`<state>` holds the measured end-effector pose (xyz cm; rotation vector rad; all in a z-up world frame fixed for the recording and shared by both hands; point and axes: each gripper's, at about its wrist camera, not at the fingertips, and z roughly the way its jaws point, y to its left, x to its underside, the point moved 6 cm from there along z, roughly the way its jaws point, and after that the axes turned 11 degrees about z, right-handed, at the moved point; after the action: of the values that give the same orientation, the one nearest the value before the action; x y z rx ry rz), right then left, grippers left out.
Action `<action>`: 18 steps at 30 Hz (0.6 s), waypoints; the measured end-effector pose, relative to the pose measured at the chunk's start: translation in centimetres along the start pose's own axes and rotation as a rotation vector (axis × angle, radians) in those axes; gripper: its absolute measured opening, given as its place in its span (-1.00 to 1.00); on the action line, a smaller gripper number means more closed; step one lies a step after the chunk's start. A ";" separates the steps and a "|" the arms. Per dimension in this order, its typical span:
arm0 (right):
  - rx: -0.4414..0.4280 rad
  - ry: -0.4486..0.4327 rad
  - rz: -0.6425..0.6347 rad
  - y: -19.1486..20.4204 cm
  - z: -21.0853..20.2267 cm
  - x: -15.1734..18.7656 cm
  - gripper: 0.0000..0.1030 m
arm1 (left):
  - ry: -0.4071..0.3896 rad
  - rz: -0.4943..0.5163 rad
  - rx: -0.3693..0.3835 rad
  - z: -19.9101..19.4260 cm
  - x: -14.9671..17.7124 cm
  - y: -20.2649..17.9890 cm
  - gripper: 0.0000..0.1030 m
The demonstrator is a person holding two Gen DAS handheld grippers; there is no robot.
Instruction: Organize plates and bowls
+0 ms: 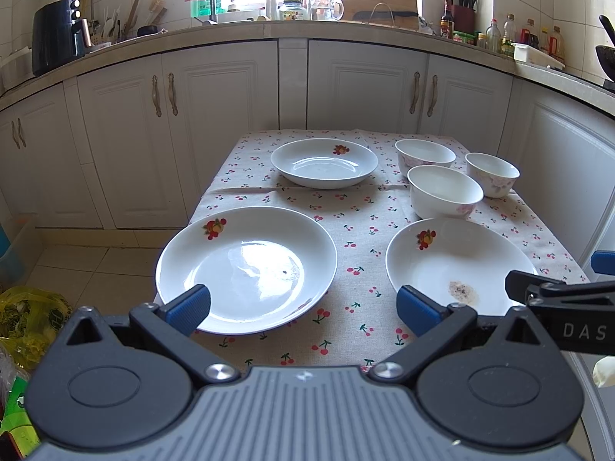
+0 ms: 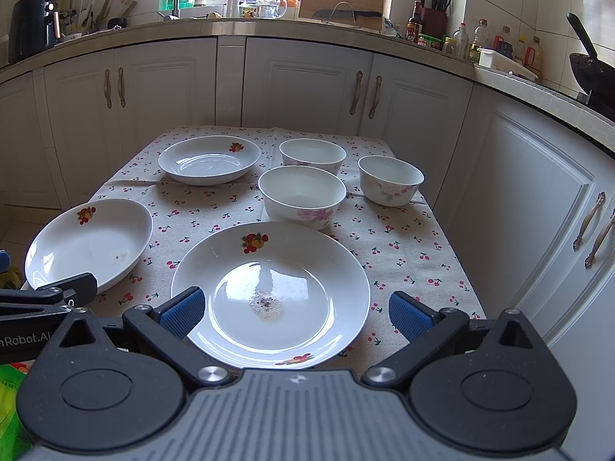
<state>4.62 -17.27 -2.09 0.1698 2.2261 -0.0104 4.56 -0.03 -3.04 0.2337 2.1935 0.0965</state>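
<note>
Three white plates with fruit prints lie on a cherry-print tablecloth (image 1: 357, 230). A near-left plate (image 1: 246, 269) (image 2: 88, 244) sits in front of my left gripper (image 1: 303, 309), which is open and empty. A near-right plate (image 1: 457, 265) (image 2: 271, 292), with a brown stain at its centre, lies between the open, empty fingers of my right gripper (image 2: 294, 315). The far plate (image 1: 324, 162) (image 2: 209, 159) rests at the back. Three white bowls with pink flowers stand at the right: a front bowl (image 1: 444, 191) (image 2: 301, 196), a back bowl (image 1: 424, 155) (image 2: 312, 155) and a right bowl (image 1: 492, 173) (image 2: 390, 179).
The small table stands in front of white kitchen cabinets (image 1: 346, 84) under a cluttered counter. Cabinet doors (image 2: 538, 211) run close along the table's right side. Tiled floor (image 1: 96, 261) and yellow and green bags (image 1: 30, 315) lie to the left. The right gripper's arm (image 1: 557, 299) shows at the right.
</note>
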 end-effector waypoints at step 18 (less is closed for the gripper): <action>0.002 -0.003 -0.001 -0.2 -0.2 -0.2 1.00 | -0.004 -0.001 0.001 -0.1 -0.1 0.1 0.98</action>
<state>4.60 -17.48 -1.83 0.1692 2.2230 -0.0133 4.55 0.02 -2.86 0.2334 2.1901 0.0944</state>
